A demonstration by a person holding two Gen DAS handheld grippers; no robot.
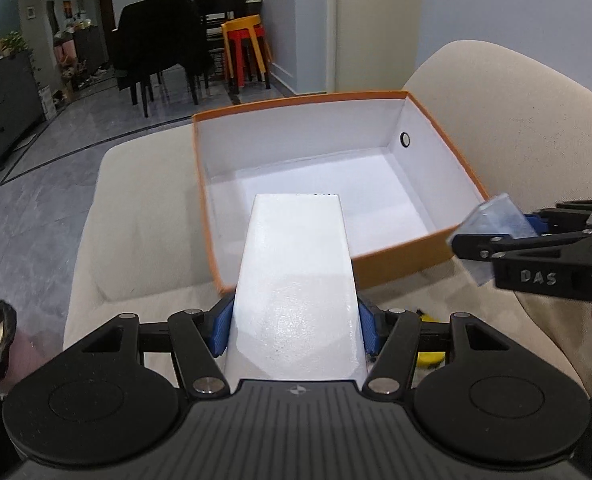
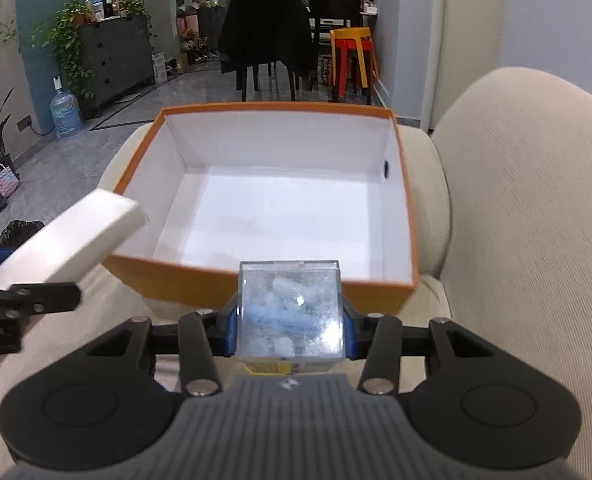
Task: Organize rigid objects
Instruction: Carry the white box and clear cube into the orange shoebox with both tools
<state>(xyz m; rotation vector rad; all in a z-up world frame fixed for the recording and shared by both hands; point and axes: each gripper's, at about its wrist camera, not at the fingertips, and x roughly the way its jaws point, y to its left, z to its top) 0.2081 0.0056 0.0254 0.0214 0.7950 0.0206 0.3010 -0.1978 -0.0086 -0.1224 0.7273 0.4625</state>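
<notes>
The left tool (image 1: 293, 330) grips a long white box (image 1: 296, 280) between its blue pads, and the far end of this box reaches over the near wall of the open orange box (image 1: 400, 246) that sits on the beige sofa (image 1: 143, 216). The right tool (image 2: 289, 318) is closed on a small clear box (image 2: 289, 308) with blue pieces inside, just before the same near wall. As both tools come to one opening, they may hit each other or push the light orange box, and the long box, held only at its near end, may tilt and slip.
</notes>
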